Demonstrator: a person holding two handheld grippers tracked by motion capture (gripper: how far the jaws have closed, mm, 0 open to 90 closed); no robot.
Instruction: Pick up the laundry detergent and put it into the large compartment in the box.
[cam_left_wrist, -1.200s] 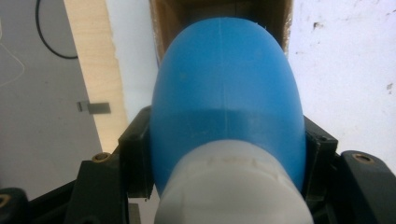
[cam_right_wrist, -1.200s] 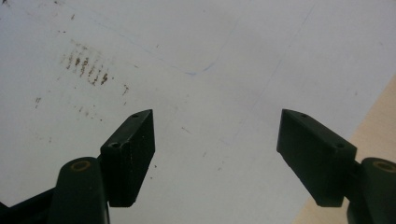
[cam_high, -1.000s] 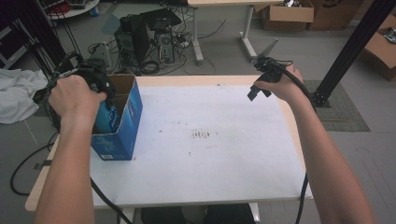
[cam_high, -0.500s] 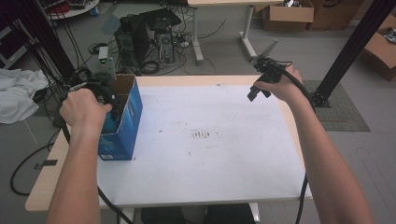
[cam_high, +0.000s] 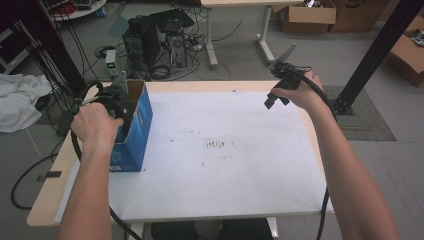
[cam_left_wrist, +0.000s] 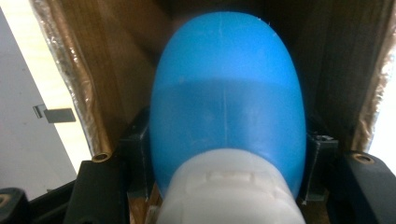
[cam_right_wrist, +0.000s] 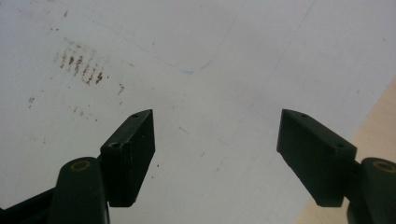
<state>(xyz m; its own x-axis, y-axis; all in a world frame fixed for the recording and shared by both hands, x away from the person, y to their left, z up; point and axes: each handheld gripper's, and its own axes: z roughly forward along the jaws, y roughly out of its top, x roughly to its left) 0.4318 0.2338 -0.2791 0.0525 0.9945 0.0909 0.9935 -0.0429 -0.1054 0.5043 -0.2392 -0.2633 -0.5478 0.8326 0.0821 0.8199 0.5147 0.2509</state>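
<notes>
Blue bottle (cam_left_wrist: 226, 93), white-capped, pinched in the left claw (cam_left_wrist: 226, 172), sits down inside the open cardboard box (cam_high: 134, 131) at the worktop's (cam_high: 225, 170) left edge; depth inside unclear, probably not at the bottom. Farther off, right claw (cam_right_wrist: 215, 140) spread wide, nothing between, above bare white worktop near its far right corner.

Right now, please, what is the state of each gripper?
Left gripper: closed on the blue bottle, inside the blue box.
Right gripper: open, holding nothing, above the white table.
</notes>
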